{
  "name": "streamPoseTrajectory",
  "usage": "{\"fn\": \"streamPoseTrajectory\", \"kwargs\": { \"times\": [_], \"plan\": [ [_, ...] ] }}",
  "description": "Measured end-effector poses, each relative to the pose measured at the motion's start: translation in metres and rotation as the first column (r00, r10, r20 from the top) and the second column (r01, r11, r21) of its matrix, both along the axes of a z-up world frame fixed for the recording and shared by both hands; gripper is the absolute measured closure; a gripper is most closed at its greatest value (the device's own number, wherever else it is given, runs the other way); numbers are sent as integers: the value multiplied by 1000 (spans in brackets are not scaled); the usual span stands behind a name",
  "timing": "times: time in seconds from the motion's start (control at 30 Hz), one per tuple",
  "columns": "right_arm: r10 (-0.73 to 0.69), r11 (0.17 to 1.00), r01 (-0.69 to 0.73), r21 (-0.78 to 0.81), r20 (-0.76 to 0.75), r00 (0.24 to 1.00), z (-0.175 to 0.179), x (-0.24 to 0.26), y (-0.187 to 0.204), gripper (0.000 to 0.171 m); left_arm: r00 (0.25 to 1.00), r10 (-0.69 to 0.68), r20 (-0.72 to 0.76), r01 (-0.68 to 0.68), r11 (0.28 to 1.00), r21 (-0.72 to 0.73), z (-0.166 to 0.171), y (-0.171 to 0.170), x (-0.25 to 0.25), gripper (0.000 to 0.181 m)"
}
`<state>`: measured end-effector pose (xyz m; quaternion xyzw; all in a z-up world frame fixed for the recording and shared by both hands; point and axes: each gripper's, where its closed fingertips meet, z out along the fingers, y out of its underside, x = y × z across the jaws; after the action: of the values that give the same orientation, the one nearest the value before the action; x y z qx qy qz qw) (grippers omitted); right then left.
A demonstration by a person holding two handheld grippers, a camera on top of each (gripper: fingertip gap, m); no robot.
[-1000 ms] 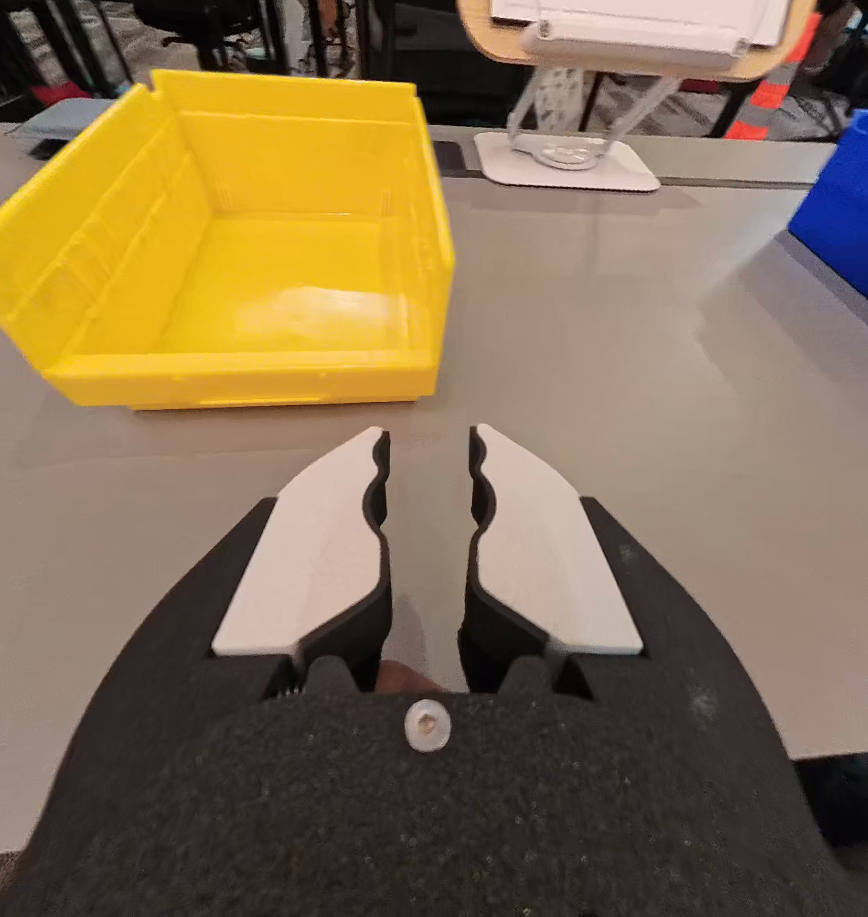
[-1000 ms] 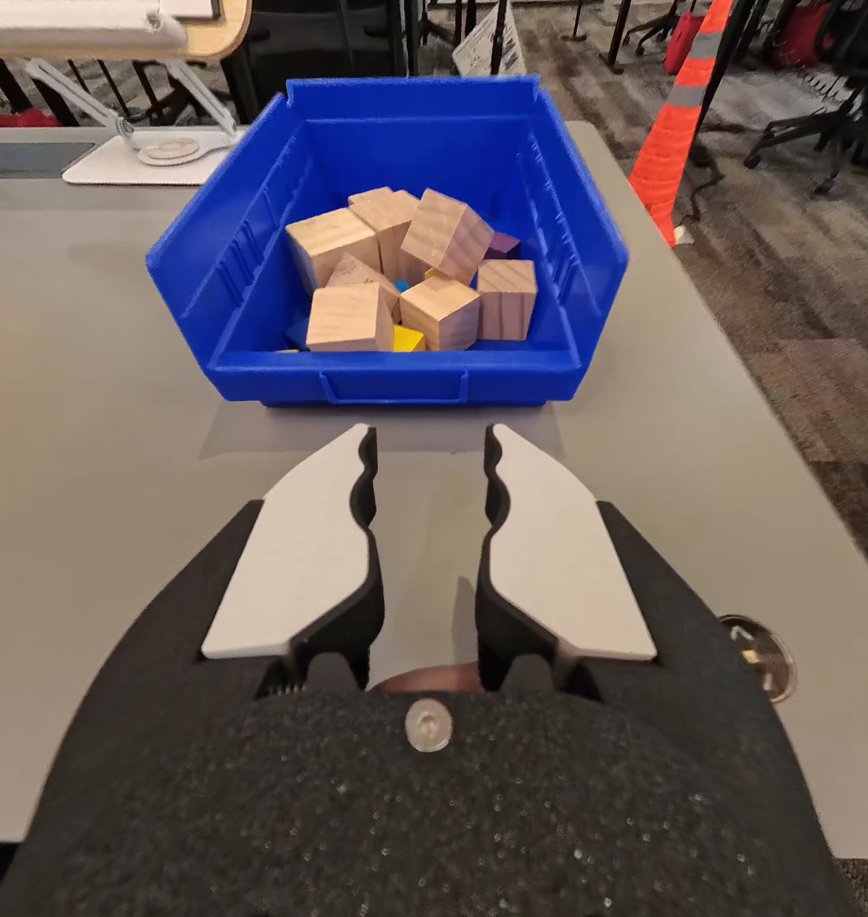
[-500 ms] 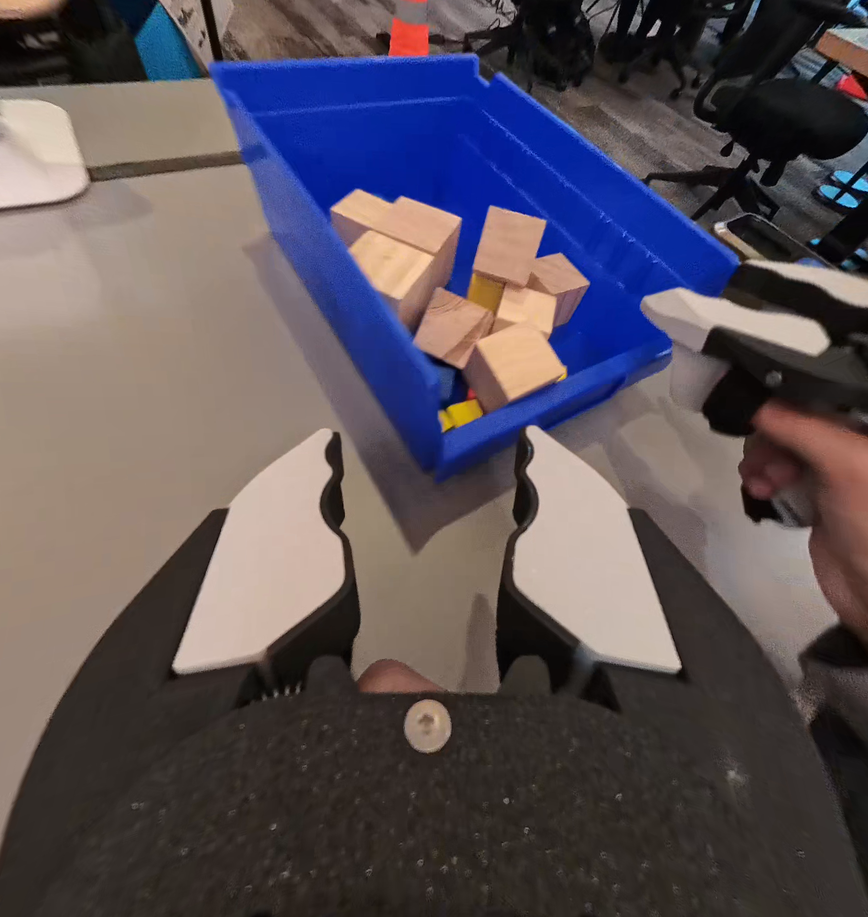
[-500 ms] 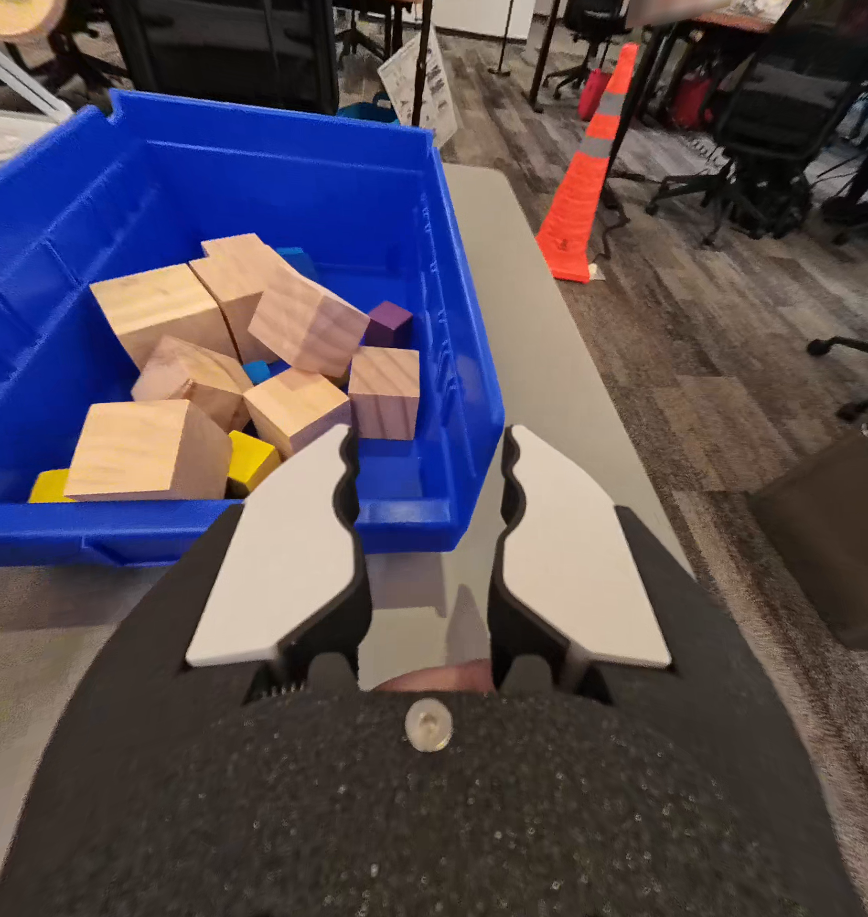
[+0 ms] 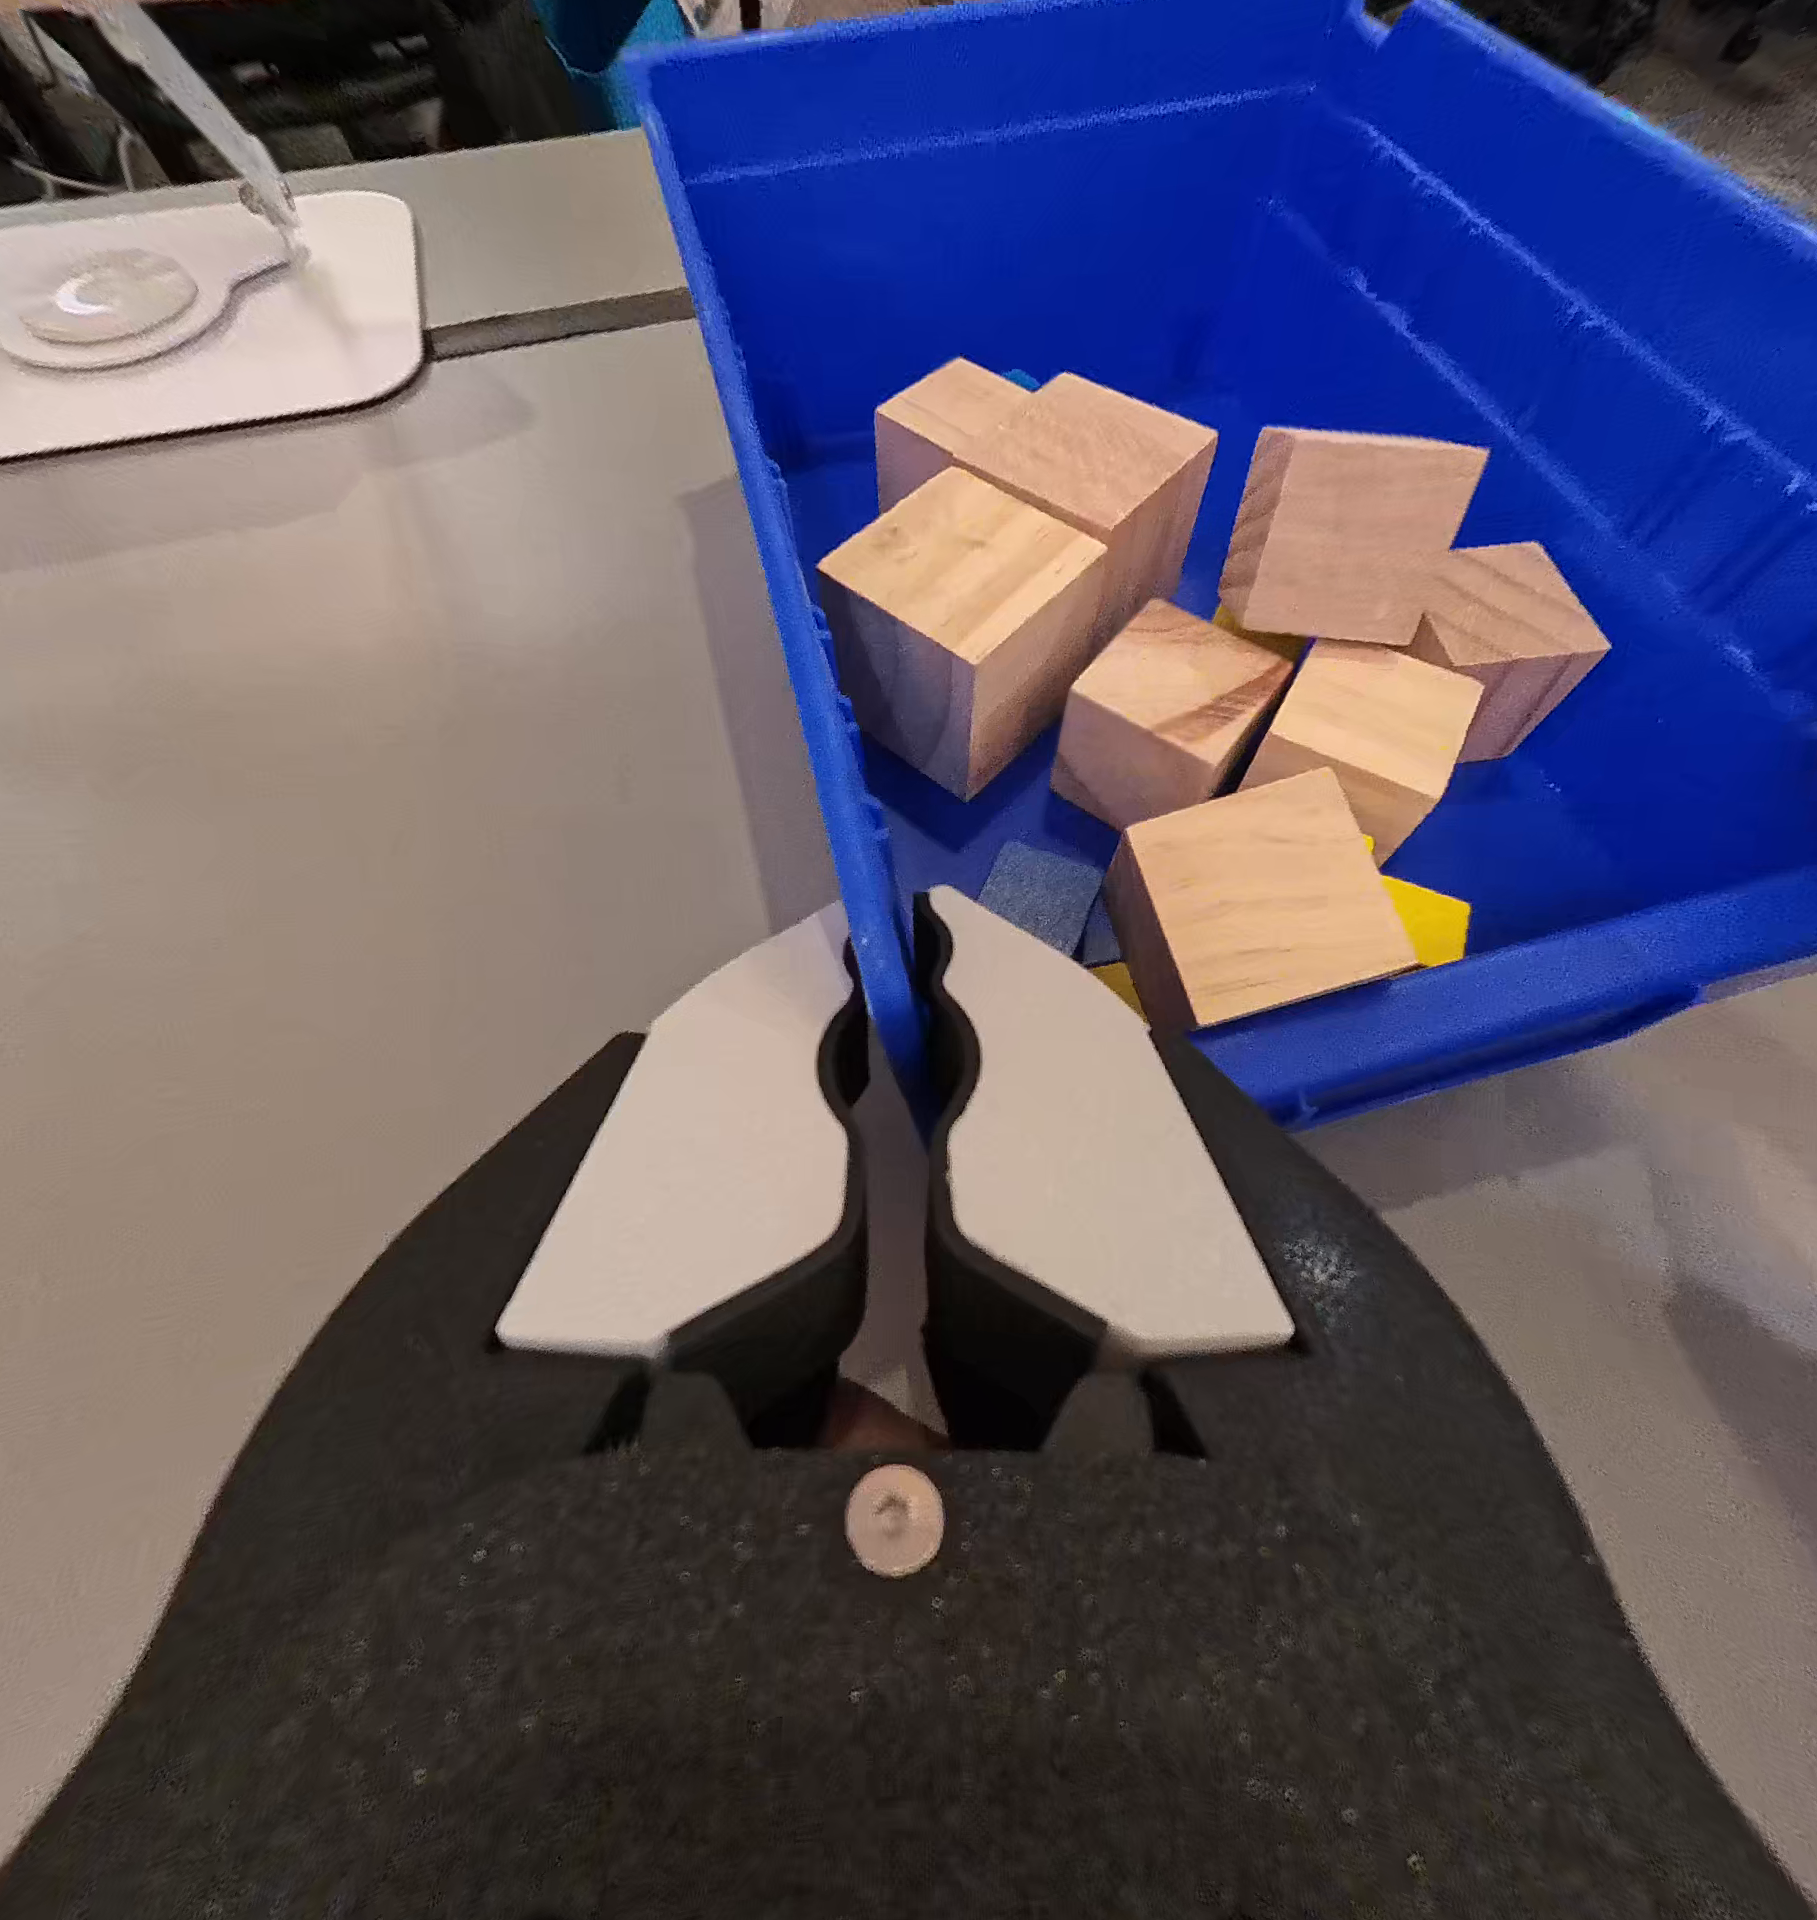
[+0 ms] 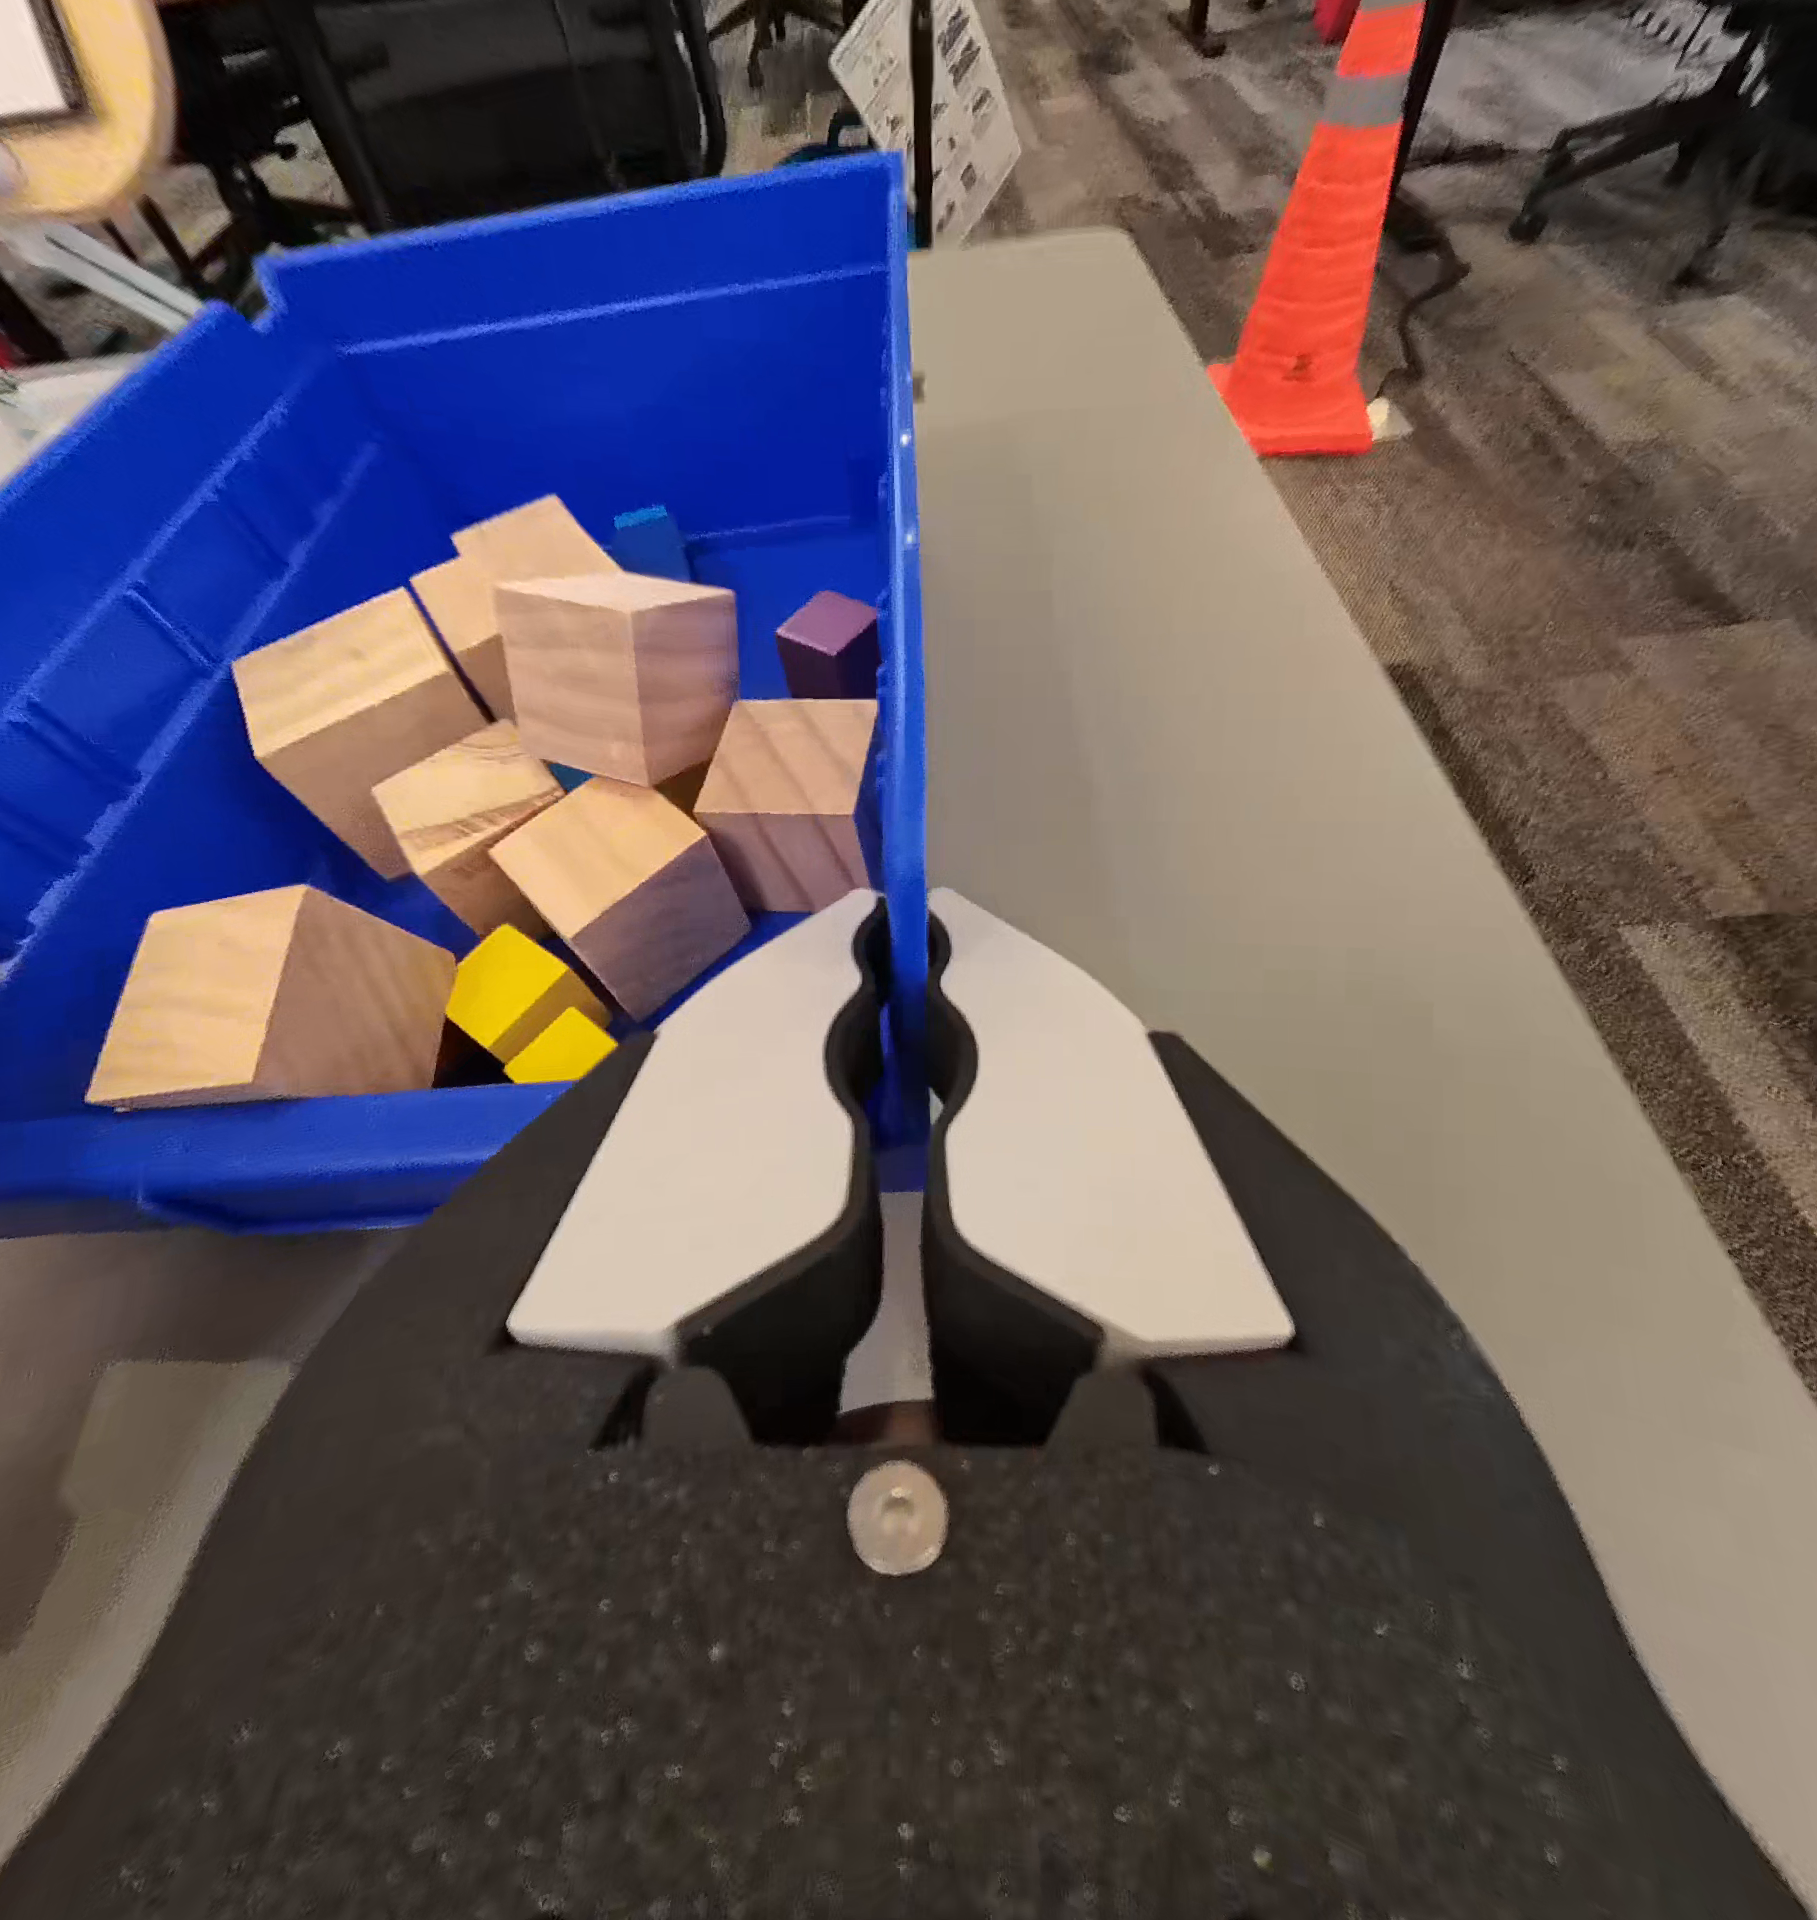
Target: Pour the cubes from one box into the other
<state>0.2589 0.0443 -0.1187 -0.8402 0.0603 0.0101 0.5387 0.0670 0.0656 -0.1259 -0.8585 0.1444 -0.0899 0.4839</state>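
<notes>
Left gripper (image 5: 888, 940): white-faced fingers closed on the left side wall of the blue bin (image 5: 987, 260), near its low front corner, one finger inside, one outside. Right gripper (image 6: 906, 920): fingers clamped likewise on the bin's right side wall at the front corner. Blue bin: open-topped plastic storage bin on the grey table (image 5: 312, 779), low front lip towards the grippers, tall back wall away from them; long axis runs front to back, away from both cameras. Whether its base is touching the table cannot be told. Contents: a loose heap of plain wooden cubes (image 5: 961, 623), faces tilted at mixed angles, with smaller coloured blocks among them: yellow blocks (image 6: 525, 997), a purple block (image 6: 829, 644) against the right wall, blue pieces partly hidden. Surroundings: white stand base (image 5: 187, 332) on the table left of the bin; orange traffic cone (image 6: 1319, 260) on the carpeted floor to the right; a printed sign (image 6: 935, 94) behind the bin, writing too small to make out. No brand marks visible on bin or cubes.
</notes>
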Motion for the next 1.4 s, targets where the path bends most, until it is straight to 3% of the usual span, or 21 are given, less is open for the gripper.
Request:
{"fn": "streamPoseTrajectory", "kwargs": {
  "times": [0.17,0.37,0.47,0.67,0.77,0.83,0.9,0.97,1.03,1.1,1.2,1.3,1.4],
  "plan": [
    [-7,993,5,115,17,1000,39,-53,-13,169,999,1,36,-3,998,67,35,-8,-52,177],
    [79,980,-78,184,4,997,65,-179,-2,169,996,93,17,-94,990,110,65,-10,-177,177],
    [121,981,-120,154,4,993,54,-242,10,169,989,146,-1,-145,985,95,57,-9,-241,177],
    [171,984,-170,42,-10,985,-2,-323,18,169,978,207,-22,-207,978,1,6,-12,-322,178],
    [114,993,-111,46,-66,991,-12,-333,16,166,983,165,-83,-166,986,-1,-5,-2,-332,177],
    [149,989,-148,22,-53,987,-11,-336,15,159,996,83,-12,-84,995,-52,-2,-6,-323,158],
    [221,975,-222,1,-50,974,-2,-336,12,152,993,61,104,-60,998,-14,25,-13,-327,149],
    [264,964,-263,36,-40,964,23,-327,12,146,982,109,154,-125,987,100,70,-20,-359,147],
    [360,930,-357,88,-26,932,48,-325,14,144,955,247,162,-279,936,213,113,-24,-422,150],
    [495,862,-501,77,86,864,52,-327,13,142,903,394,170,-426,875,232,129,-26,-499,148],
    [498,864,-503,-17,177,849,25,-297,6,141,846,495,199,-521,847,109,99,-27,-587,132],
    [523,849,-525,54,52,851,6,-289,-22,144,857,374,353,-390,920,-28,57,-25,-591,128],
    [574,812,-580,57,101,813,7,-287,-32,147,870,425,249,-433,901,-27,26,-10,-605,127]
  ]
}}
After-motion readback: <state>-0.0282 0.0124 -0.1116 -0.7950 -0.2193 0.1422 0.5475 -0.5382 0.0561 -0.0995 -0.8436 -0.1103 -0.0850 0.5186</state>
